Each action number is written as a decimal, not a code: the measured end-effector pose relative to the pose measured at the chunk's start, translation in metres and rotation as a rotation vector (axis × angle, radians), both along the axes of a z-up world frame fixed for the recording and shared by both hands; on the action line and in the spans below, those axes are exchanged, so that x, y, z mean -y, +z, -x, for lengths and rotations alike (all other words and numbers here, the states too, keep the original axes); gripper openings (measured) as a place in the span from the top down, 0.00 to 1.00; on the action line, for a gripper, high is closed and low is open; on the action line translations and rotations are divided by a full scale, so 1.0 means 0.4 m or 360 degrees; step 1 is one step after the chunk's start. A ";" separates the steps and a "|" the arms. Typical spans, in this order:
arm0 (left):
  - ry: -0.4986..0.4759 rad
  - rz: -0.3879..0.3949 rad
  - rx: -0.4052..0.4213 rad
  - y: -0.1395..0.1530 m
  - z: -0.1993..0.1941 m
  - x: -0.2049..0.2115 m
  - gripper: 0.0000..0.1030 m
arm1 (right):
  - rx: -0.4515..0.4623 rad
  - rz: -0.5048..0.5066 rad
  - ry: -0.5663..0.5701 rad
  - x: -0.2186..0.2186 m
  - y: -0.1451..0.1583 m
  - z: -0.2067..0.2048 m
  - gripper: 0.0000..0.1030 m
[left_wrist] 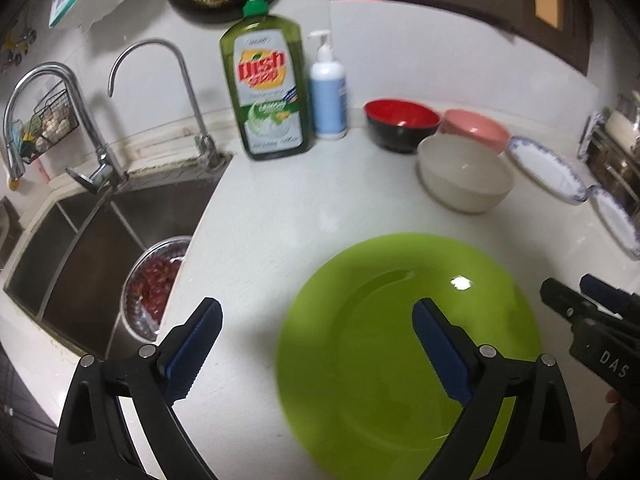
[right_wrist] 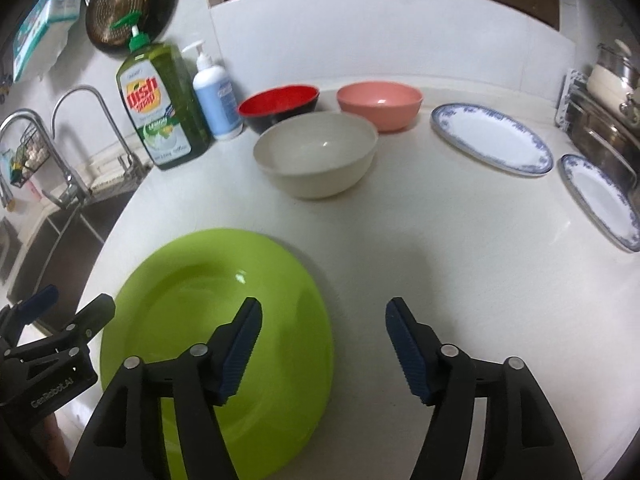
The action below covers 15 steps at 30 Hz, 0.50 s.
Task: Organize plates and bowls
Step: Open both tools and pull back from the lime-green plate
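Observation:
A lime green plate [left_wrist: 384, 344] lies flat on the white counter near the front; it also shows in the right wrist view [right_wrist: 192, 312]. My left gripper [left_wrist: 316, 344] is open and empty, its right finger over the plate's left part. My right gripper [right_wrist: 324, 344] is open and empty, straddling the plate's right rim. Behind stand a cream bowl [right_wrist: 316, 156], a red-and-black bowl [right_wrist: 280, 104] and a pink bowl [right_wrist: 380, 104]. Two blue-rimmed white plates [right_wrist: 492, 138] [right_wrist: 600, 200] lie at the right.
A sink [left_wrist: 100, 240] with a metal colander of red fruit [left_wrist: 154, 280] lies left of the counter, with two taps behind. A green dish soap bottle [left_wrist: 266, 88] and a white pump bottle [left_wrist: 328, 88] stand by the wall. Metal pots [right_wrist: 608, 120] sit at far right.

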<state>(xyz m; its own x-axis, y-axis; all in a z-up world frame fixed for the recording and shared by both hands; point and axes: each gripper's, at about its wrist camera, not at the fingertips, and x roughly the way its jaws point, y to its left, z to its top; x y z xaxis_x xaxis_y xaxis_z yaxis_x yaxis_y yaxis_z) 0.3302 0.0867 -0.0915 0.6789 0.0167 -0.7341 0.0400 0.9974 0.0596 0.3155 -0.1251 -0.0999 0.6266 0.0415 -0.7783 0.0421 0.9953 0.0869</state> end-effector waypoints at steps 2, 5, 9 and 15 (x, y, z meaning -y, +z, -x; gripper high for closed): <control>-0.0026 0.0011 0.0031 0.015 0.004 0.018 0.03 | 0.0018 -0.0005 -0.0020 0.015 0.014 0.008 0.33; -0.0062 0.0007 0.0061 0.035 0.004 0.045 0.02 | 0.0048 0.0006 -0.0050 0.039 0.035 0.022 0.33; -0.0112 -0.0005 0.0110 0.064 0.011 0.092 0.00 | 0.0096 0.0042 -0.0121 0.077 0.063 0.044 0.25; -0.0202 -0.0008 0.0190 0.107 0.027 0.175 0.00 | 0.0157 0.0079 -0.0249 0.156 0.104 0.082 0.25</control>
<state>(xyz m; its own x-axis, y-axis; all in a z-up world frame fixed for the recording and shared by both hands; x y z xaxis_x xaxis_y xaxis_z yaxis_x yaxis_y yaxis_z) 0.3194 0.0167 -0.0487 0.7581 -0.0713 -0.6482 0.1580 0.9845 0.0764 0.2826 -0.1874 -0.0581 0.6959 -0.0993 -0.7113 0.1902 0.9805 0.0492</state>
